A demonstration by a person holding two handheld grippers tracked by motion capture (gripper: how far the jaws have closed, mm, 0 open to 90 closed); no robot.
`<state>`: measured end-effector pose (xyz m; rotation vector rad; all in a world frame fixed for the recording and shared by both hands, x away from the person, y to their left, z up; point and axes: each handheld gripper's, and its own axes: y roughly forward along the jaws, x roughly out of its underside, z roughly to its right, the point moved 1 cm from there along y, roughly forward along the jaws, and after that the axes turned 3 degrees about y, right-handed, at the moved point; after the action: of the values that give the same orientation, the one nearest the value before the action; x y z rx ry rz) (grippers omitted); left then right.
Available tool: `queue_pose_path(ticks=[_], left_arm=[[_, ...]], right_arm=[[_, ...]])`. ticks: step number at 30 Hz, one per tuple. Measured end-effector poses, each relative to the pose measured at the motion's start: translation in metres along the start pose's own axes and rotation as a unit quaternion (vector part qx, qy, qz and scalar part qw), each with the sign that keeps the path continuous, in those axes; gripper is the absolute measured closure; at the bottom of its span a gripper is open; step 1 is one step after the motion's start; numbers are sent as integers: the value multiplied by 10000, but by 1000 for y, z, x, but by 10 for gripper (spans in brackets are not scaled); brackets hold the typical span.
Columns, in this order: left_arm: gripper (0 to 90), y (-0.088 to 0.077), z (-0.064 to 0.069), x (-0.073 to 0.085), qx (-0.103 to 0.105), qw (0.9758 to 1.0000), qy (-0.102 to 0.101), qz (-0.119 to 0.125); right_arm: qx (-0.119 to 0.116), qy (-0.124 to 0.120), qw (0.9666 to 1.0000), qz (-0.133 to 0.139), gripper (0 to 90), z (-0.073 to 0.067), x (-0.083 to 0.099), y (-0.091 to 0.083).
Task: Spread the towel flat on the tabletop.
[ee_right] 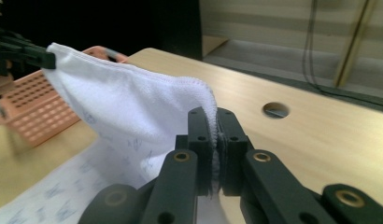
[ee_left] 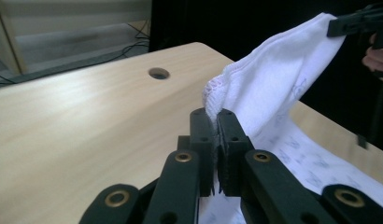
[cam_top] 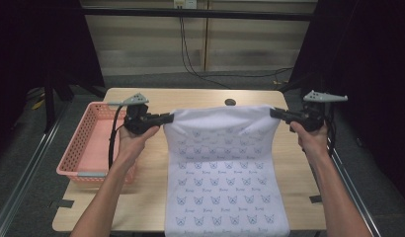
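Left claw [cam_top: 169, 117] clamped tight on one far corner of the white printed towel [cam_top: 225, 173], right claw [cam_top: 272, 112] clamped on the other far corner. Far edge lifted off the wooden surface [cam_top: 200, 96] and stretched between both claws; rest of the towel drapes toward the near edge. Pink basket [cam_top: 82, 143] sits beside the left hand [cam_top: 134, 140].
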<state>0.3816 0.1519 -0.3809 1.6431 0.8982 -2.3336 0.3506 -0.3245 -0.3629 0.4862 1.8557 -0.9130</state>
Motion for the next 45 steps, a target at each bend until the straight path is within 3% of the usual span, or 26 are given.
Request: queue_pose_path(ticks=[5,9,15,16,17,19,21,23,24,25,26,28,29,31,33,36,40,45], left_arm=[[869,-16,29,33,253,9994,73,-224],[868,-28,46,54,470,9985,-127,-268],[866,-41,76,93,552,9964,-221,-603],[866,-42,80,101,558,9959,-289,-649],[866,-42,81,108,576,9953,-331,-703],[866,-37,86,125,521,9927,-288,-1045],[865,-30,86,139,567,9884,-321,-1369],[865,-26,88,145,572,9873,-324,-1449],[865,-23,89,150,610,9849,-337,-1582],[865,-21,91,152,535,9836,-290,-1699],[864,-20,91,152,537,9826,-237,-1759],[864,-19,90,152,566,9821,-268,-1776],[864,-15,90,154,542,9791,-268,-1943],[863,-12,91,155,549,9769,-221,-2055],[862,-7,89,157,493,9732,-195,-2239],[862,-3,84,157,488,9729,-275,-2244],[865,2,78,154,319,9758,-252,-2148],[868,16,60,145,235,9773,-176,-2099]], right_arm=[[-238,25,9997,-103,867,-20,36,-30],[-330,-12,9988,-353,867,-37,61,-51],[-418,52,9971,-634,868,-58,97,-72],[-451,175,9965,-683,868,-62,109,-74],[-455,248,9952,-834,868,-65,120,-73],[-387,222,9912,-1246,867,-69,141,-69],[-405,392,9872,-1495,868,-68,158,-66],[-371,501,9819,-1789,867,-68,171,-62],[-300,471,9805,-1886,867,-66,174,-60],[-310,665,9789,-1908,867,-65,177,-59],[-327,682,9782,-1935,867,-65,179,-59],[-237,523,9750,-2149,867,-68,182,-55],[-189,495,9731,-2242,867,-68,183,-52],[-114,465,9686,-2438,867,-68,186,-48],[-67,442,9657,-2557,868,-67,188,-44],[-54,461,9652,-2574,870,-65,187,-43],[36,458,9674,-2491,871,-59,184,-36],[113,500,9689,-2420,872,-45,176,-23]])
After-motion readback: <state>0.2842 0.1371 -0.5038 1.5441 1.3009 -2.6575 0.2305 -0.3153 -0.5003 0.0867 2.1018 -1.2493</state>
